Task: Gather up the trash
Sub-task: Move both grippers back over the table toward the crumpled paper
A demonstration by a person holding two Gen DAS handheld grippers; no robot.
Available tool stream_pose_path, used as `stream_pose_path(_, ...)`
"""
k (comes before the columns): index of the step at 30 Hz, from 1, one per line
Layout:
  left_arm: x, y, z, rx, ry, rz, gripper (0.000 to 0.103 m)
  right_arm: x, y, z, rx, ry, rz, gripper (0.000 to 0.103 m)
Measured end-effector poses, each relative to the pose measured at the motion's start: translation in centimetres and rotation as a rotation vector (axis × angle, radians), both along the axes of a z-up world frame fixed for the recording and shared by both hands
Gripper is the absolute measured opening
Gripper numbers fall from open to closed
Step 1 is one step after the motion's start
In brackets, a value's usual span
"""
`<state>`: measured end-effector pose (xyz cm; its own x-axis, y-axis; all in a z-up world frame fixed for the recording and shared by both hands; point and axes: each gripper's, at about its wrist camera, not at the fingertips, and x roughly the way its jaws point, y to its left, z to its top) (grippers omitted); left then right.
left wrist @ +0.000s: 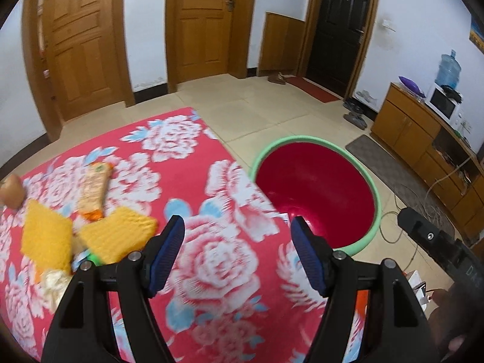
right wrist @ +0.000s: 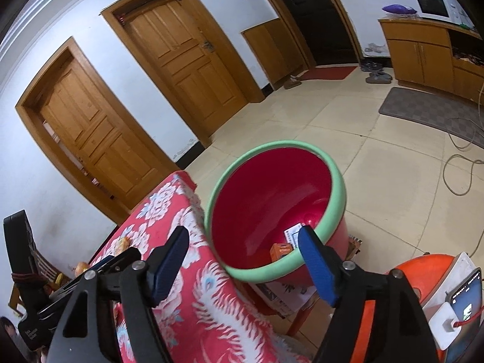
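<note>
- Two pairs of tongs show, each spread wide with nothing between the blue pads: the left tongs [left wrist: 237,236] hang over the flowered red cloth [left wrist: 217,260] on the table, and the right tongs [right wrist: 243,242] hang at the table's edge, in front of the bin.
- Farthest left in the left wrist view, a brown rounded object [left wrist: 12,192] sits at the cloth's edge; it is too blurred to name.
- Beside it lies the trash: two yellow sponge-like squares [left wrist: 47,236] [left wrist: 121,231], one either side of a long snack wrapper [left wrist: 93,189], with a crumpled pale wad [left wrist: 54,284] and a bit of green just below them.
- All of this trash lies well to the left of the left tongs, none of it between the pads; the nearer yellow square ends just beside the left pad's tip.
- The wrapper's long axis runs nearly straight away from the camera, its orange end nearest and its paler end pointing toward the wooden doors [left wrist: 199,21].
- To the right, off the table, stands the red bin with a green rim [left wrist: 314,142], its mouth open upward.
- Inside the bin, in the right wrist view, lie a small orange carton [right wrist: 281,251] and a white labelled piece [right wrist: 292,234], just beyond the right pad of the right tongs.
</note>
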<state>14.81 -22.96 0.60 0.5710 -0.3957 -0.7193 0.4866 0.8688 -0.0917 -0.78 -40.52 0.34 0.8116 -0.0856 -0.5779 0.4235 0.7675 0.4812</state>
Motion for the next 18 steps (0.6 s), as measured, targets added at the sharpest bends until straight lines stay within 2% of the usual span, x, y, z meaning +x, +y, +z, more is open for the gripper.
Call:
stream_pose_path(8,-0.8,5.0,0.7,0.010,-0.040,0.120,0.073,-0.1,2.7,0.6,-0.011,0.002,0.060,0.080)
stream_pose_path(18,-0.9,11.2,0.0,0.005,-0.015,0.274,0.073,-0.1,5.3,0.9,-0.028,0.008,0.137,0.081)
